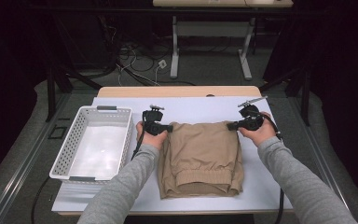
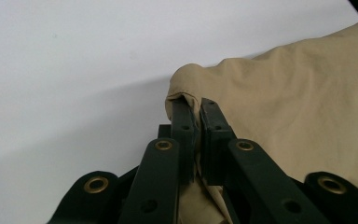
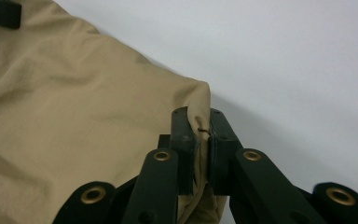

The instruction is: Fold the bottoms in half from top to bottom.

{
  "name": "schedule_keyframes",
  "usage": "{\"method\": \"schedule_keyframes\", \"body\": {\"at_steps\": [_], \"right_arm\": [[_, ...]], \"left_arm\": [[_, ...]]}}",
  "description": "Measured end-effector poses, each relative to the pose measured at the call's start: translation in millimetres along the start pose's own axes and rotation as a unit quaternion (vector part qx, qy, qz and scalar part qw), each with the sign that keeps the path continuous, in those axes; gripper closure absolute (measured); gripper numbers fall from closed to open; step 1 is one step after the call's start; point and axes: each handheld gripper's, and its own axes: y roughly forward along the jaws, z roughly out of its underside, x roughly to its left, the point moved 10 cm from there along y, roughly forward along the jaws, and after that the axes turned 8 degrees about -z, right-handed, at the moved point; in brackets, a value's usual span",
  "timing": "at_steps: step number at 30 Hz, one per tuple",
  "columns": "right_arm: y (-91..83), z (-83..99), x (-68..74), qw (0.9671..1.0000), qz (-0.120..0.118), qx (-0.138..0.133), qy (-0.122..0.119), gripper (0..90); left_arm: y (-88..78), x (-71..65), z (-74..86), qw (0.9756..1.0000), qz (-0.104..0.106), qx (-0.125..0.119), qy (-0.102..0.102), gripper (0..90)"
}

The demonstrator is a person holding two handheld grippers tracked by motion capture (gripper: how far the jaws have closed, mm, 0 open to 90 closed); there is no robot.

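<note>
Nearest the lens: 2 grey sleeves (image 1: 121,191) coming in from the bottom edge of the high view. Beneath everything, 1 table (image 1: 177,91) with wooden edge, covered by 1 white sheet (image 1: 200,109). On that sheet, centre, 1 tan garment (image 1: 200,158), folded, ribbed band toward the near edge, far edge lifted at both corners. Left of it, just beside, 1 white perforated basket (image 1: 98,142) with 2 grey handles. Then 2 grippers: left gripper (image 1: 157,127) at the garment's far left corner, jaws clenched on a pinch of tan cloth, seen close in the left gripper view (image 2: 193,112); right gripper (image 1: 242,122) at the far right corner, likewise clamped on the cloth's folded corner (image 3: 204,126). Smallest: 2 cables trailing down from the grippers.
</note>
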Motion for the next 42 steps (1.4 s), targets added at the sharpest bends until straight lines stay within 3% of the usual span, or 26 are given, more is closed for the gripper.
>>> {"method": "schedule_keyframes", "body": {"at_steps": [8, 14, 19, 20, 22, 23, 26, 28, 30, 31, 34, 35, 36, 39, 41, 42], "right_arm": [[20.1, 5.5, -16.5, 0.9996, 0.003, 0.013, 0.024, 83.4], [21.2, 4.3, -18.7, 0.9994, 0.001, 0.005, 0.035, 83.6], [17.1, 3.2, -16.2, 0.9998, 0.0, 0.002, 0.022, 83.7], [17.1, 3.2, -16.2, 0.9998, 0.0, 0.002, 0.022, 83.7], [15.8, 3.0, -15.4, 0.9997, 0.0, -0.001, 0.023, 83.7], [15.8, 3.0, -15.4, 0.9997, 0.0, -0.001, 0.023, 83.7], [15.4, 3.5, -15.3, 0.9998, 0.001, -0.002, 0.02, 83.7], [14.5, 2.8, -13.2, 0.9996, -0.004, -0.006, 0.027, 83.7], [13.7, 3.3, -14.8, 0.9998, -0.002, -0.006, 0.021, 83.7], [13.3, 3.7, -15.2, 0.9997, 0.0, -0.006, 0.022, 83.7], [12.7, 4.2, -16.0, 0.9997, -0.002, -0.009, 0.022, 83.7], [12.9, 5.5, -15.8, 0.9996, -0.004, -0.01, 0.025, 83.6], [12.9, 5.5, -15.8, 0.9996, -0.004, -0.01, 0.025, 83.6], [12.8, 6.6, -16.3, 0.9996, -0.004, -0.013, 0.026, 83.7], [12.6, 6.6, -16.2, 0.9996, -0.004, -0.014, 0.026, 83.6], [12.1, 5.6, -14.6, 0.9994, -0.007, -0.017, 0.029, 83.7]], "left_arm": [[19.8, 6.2, 0.0, 0.9999, -0.002, 0.008, -0.009, 86.1], [25.8, 9.6, 1.0, 0.9997, -0.005, 0.01, -0.02, 85.0], [24.3, 10.9, 3.3, 0.9994, -0.018, 0.01, -0.027, 67.4], [23.6, 10.7, 4.3, 0.9995, -0.016, 0.011, -0.026, 67.4], [21.2, 10.4, 6.9, 0.9994, -0.015, 0.012, -0.029, 56.4], [19.7, 10.2, 8.0, 0.9994, -0.016, 0.01, -0.029, 56.4], [13.3, 9.8, 10.8, 0.9992, -0.02, 0.002, -0.035, 44.5], [6.1, 6.6, 13.9, 0.9994, -0.018, -0.006, -0.028, 39.1], [3.8, 4.6, 15.5, 0.9996, -0.017, -0.009, -0.022, 38.5], [-1.6, 0.9, 18.0, 0.9996, -0.014, -0.026, -0.002, 38.6], [-7.3, -1.2, 22.4, 0.9994, -0.013, -0.032, 0.003, 38.6], [-12.4, -4.1, 28.3, 0.9996, 0.0, -0.023, -0.013, 38.5], [-12.4, -4.1, 28.3, 0.9996, 0.0, -0.023, -0.013, 38.8], [-20.1, -11.7, 36.1, 0.999, 0.026, -0.02, -0.031, 39.5], [-25.0, -15.4, 41.8, 0.9987, 0.034, -0.017, -0.035, 37.9], [-28.4, -18.3, 46.8, 0.9988, 0.036, -0.017, -0.029, 32.4]]}}
